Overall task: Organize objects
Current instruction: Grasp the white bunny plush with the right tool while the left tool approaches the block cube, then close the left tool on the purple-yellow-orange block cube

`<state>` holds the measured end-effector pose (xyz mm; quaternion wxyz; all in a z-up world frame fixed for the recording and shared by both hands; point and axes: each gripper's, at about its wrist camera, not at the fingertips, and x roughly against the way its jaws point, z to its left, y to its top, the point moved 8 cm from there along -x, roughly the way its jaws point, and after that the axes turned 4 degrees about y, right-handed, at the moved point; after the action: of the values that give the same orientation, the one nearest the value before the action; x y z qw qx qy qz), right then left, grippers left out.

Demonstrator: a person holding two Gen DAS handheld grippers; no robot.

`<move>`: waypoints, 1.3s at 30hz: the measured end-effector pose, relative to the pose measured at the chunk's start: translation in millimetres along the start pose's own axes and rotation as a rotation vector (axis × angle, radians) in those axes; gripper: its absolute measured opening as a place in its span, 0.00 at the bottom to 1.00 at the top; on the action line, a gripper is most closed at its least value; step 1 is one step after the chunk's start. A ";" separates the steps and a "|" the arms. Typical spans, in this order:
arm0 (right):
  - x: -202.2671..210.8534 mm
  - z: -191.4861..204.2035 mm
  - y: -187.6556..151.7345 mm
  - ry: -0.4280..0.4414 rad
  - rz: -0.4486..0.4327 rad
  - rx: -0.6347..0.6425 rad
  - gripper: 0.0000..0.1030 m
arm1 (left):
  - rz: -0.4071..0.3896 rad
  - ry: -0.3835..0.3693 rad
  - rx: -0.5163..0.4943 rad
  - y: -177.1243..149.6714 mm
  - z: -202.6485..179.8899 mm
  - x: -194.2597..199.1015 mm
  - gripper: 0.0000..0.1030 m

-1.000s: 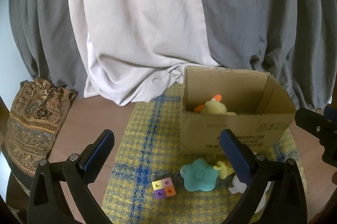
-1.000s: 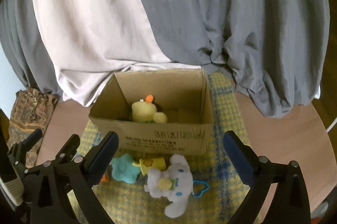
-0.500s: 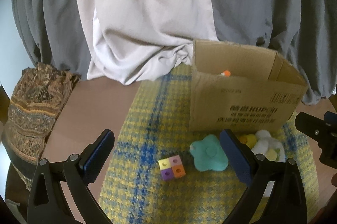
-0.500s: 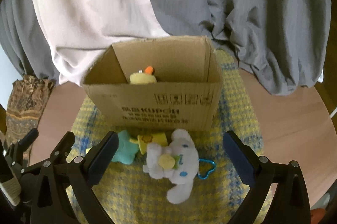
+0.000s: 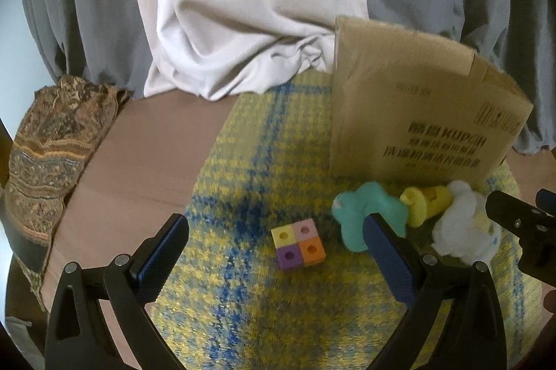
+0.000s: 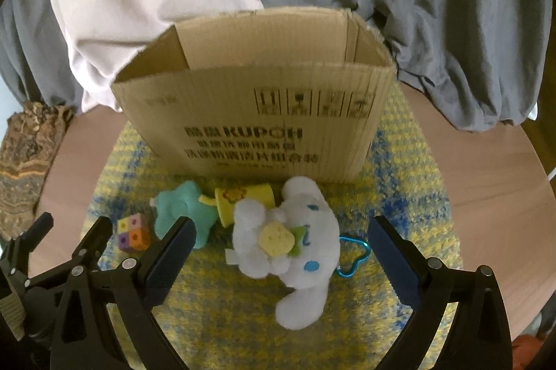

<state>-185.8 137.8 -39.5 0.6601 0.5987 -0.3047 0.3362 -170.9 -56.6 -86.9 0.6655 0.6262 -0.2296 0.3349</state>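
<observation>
A cardboard box [image 6: 264, 123] stands on a yellow and blue mat [image 6: 399, 196]. In front of it lie a white plush dog [image 6: 295, 248], a yellow toy cup [image 6: 243, 199], a teal flower toy [image 6: 180, 206] and a four-coloured cube [image 5: 299, 244]. My right gripper [image 6: 278, 265] is open, low over the mat, with the plush dog between its fingers. My left gripper [image 5: 274, 262] is open, with the cube between its fingers and the teal flower [image 5: 365, 213] by its right finger. The box's inside is hidden from both views.
The mat lies on a round wooden table [image 6: 486, 182]. A patterned brown cloth [image 5: 52, 140] sits at the table's left edge. Grey and white curtains [image 5: 243, 5] hang behind the box. The right gripper shows at the right edge of the left wrist view [image 5: 521, 231].
Both grippers have come down and forward toward the toys. The box now looms higher, and the yellow plush inside it has dropped out of sight. Both stay open.
</observation>
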 end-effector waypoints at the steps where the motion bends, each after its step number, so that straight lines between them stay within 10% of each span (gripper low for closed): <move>1: -4.4 -0.4 -2.0 -0.005 0.007 0.001 0.97 | 0.007 0.001 0.001 -1.8 -0.2 -3.2 0.99; 30: -68.4 -15.4 -26.4 -0.059 0.129 -0.023 0.97 | 0.135 -0.017 0.045 -28.5 -0.9 -66.7 0.97; 39: -79.3 -21.1 -37.1 -0.034 0.142 -0.033 0.87 | 0.156 -0.057 0.030 -34.9 -10.5 -72.8 0.46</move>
<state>-202.4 150.5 -127.1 0.6391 0.5701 -0.3634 0.3668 -195.3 -57.4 -164.6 0.6212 0.6257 -0.2916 0.3710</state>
